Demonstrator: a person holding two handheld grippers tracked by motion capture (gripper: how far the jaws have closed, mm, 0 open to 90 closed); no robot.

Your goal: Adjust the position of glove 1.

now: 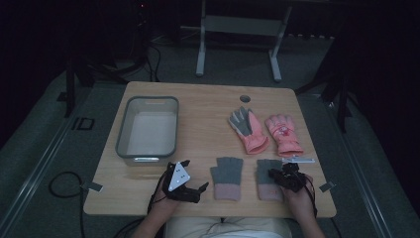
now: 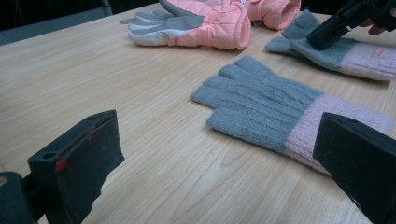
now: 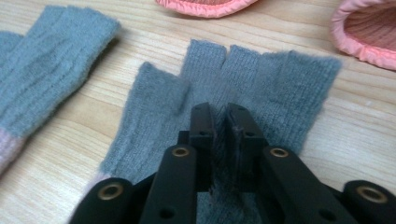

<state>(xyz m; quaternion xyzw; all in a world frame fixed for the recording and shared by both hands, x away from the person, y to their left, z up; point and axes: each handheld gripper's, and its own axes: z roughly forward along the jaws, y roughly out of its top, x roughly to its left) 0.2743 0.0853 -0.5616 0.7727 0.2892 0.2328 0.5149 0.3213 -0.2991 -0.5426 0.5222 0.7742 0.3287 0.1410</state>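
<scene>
right gripper (image 3: 219,122): sitting low on the right grey knit glove (image 3: 261,79), jaws nearly together and pinching a fold of the grey knit between the pads
right grey knit glove: lying flat at the near right part of the table (image 1: 208,106), finger ends pointing away from the person, pink cuff toward them
left gripper (image 1: 192,179): hovering near the front edge, jaws standing wide apart, nothing between them
left grey knit glove (image 2: 261,105): lying flat just ahead of the left gripper, apart from it
pink padded gloves (image 1: 247,130): lying side by side farther back
grey bin (image 1: 147,130): sitting at the left part of the table
</scene>
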